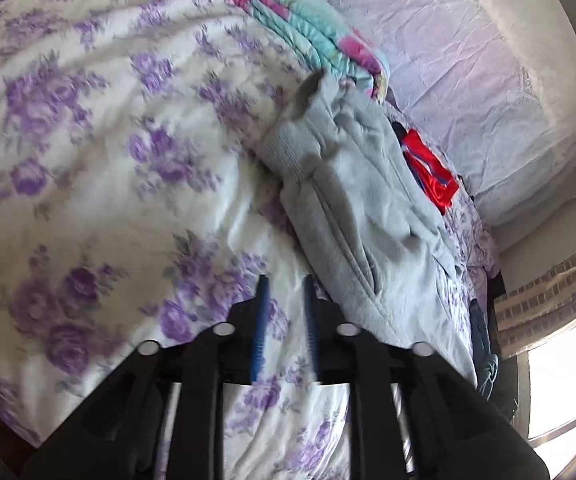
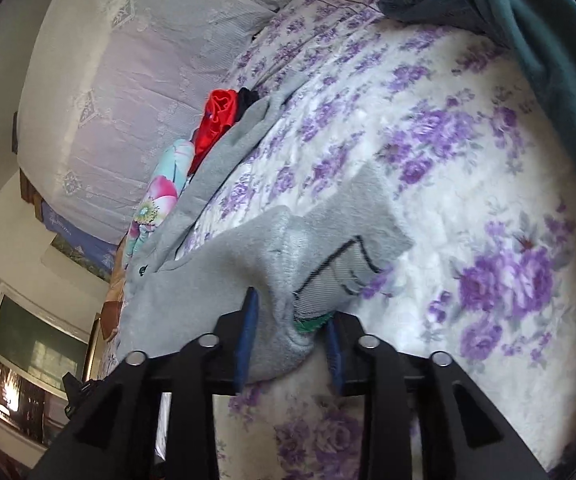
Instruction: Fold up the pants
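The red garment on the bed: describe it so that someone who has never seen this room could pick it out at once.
Start from the bed with the purple-flowered cover and find the grey pants lying along it. Beyond them, beside the pale pillow, lies the red garment, small and crumpled. It is the only bright, shiny red thing there; the quilt next to it is turquoise and pink.

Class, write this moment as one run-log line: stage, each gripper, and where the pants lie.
stage: folding begun | left gripper: open, empty | right gripper: around grey fleece pants, grip unclear | pants: on purple-flowered white bedspread
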A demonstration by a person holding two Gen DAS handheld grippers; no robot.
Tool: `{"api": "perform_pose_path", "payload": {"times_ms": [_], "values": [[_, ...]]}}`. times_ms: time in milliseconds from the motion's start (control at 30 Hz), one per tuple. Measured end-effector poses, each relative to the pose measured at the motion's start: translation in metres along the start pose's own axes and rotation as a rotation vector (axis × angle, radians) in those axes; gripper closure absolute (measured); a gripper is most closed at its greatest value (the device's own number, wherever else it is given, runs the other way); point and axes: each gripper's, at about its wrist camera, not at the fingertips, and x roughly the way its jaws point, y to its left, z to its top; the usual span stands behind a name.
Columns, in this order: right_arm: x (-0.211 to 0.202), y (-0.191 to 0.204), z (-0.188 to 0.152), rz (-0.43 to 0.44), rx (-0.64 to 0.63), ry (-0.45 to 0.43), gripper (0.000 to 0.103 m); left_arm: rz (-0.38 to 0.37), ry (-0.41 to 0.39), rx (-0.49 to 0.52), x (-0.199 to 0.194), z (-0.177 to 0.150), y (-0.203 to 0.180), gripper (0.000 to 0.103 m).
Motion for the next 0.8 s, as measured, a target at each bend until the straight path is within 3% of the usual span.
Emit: {"api": "perform_pose_path", "payload": {"times_ms": [67, 167, 333, 367, 400, 433, 500, 600, 700, 800], "values": [[0.003, 0.007, 0.001, -0.004, -0.020, 0.006, 0.058, 0.013, -0.028, 0.002, 0.004, 0.003, -0.006, 0.037], [0.005, 0.011, -0.001, -0.011, -0.030, 0.006, 0.055, 0.011, -0.059, -0.001, 0.013, 0.017, -0.018, 0.035], [0.007, 0.009, -0.002, -0.001, -0.015, -0.006, 0.056, 0.034, 0.007, -0.103, 0.071, 0.056, -0.013, 0.035], [0.007, 0.009, -0.002, 0.000, -0.016, -0.009, 0.056, 0.034, -0.006, -0.105, 0.075, 0.060, -0.013, 0.039], [0.008, 0.008, -0.002, 0.000, -0.017, -0.011, 0.056, 0.044, -0.021, -0.088, 0.076, 0.065, -0.016, 0.062], [0.008, 0.009, -0.002, 0.002, -0.015, -0.014, 0.056, 0.019, -0.009, -0.086, 0.078, 0.067, -0.017, 0.072], [0.006, 0.007, -0.001, 0.014, 0.000, -0.025, 0.060, -0.052, -0.008, -0.156, 0.071, 0.066, -0.007, 0.085], [0.002, 0.003, 0.002, 0.022, 0.018, -0.042, 0.077, -0.068, -0.066, -0.127, 0.036, 0.056, -0.008, 0.088], [-0.003, 0.004, 0.003, 0.028, 0.011, -0.039, 0.080, -0.104, -0.090, -0.093, -0.004, 0.041, -0.013, 0.088], [-0.003, 0.001, 0.002, 0.028, 0.003, -0.014, 0.081, -0.052, -0.110, -0.074, -0.024, 0.030, -0.007, 0.088]]}}
